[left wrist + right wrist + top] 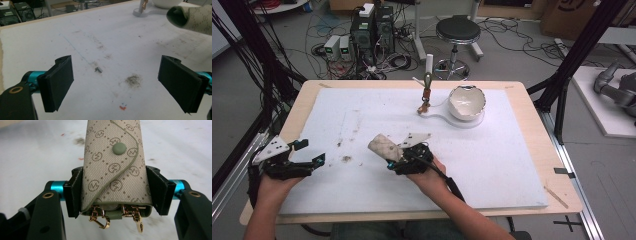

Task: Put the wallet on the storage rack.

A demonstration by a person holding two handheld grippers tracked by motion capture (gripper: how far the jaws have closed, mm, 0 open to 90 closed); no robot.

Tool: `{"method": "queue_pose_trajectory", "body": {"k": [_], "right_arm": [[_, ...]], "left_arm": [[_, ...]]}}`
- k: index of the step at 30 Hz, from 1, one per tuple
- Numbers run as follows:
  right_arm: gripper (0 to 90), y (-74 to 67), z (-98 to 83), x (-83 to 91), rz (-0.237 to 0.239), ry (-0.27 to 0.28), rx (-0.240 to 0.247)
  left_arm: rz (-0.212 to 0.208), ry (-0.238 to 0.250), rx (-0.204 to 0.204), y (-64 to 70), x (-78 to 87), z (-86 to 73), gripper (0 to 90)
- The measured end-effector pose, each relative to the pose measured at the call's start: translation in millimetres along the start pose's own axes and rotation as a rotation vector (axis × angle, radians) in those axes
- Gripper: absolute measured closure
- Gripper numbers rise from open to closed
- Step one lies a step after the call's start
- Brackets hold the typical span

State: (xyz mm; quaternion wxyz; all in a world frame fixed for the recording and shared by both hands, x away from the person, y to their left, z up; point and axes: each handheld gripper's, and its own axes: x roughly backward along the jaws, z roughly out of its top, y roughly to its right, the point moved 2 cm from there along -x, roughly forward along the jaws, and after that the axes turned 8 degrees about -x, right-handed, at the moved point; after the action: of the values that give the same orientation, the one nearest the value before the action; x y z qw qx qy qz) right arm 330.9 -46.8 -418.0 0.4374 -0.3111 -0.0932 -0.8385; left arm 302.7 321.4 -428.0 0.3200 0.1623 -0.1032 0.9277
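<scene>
A beige monogram key pouch (113, 167) with a green snap button and gold clips at its near end is clamped between the jaws of my right gripper (115, 192). In the high view the key pouch (382, 146) points left from the right gripper (398, 159), above the white mat (492, 150). My left gripper (309, 152) is at the mat's left edge, open with nothing between its fingers (58, 81). The pouch's open end (193, 18) shows at the upper right of the left gripper view. A white bowl (467, 102) sits on a white stand, with a small hanging keychain (426, 92) beside it.
Dark smudges (133, 80) and a small grey scrap (98, 69) mark the mat between the grippers. A black stool (457, 32), computers and cables stand on the floor beyond the table. Black frame posts flank the table left and right.
</scene>
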Motion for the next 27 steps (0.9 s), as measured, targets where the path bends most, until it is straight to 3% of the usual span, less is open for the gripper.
{"method": "queue_pose_trajectory", "body": {"k": [15, 27], "right_arm": [[37.1, 52.6, -11.9, 59.9, -0.136, 0.093, -0.093], [37.1, 83.3, -26.4, 92.8, -0.217, 0.133, -0.157]], "left_arm": [[-0.083, 0.009, -0.039, 12.0, -46.1, 21.5, 13.1], [-0.073, 0.03, -0.046, 13.6, -64.7, 32.4, 13.4]]}}
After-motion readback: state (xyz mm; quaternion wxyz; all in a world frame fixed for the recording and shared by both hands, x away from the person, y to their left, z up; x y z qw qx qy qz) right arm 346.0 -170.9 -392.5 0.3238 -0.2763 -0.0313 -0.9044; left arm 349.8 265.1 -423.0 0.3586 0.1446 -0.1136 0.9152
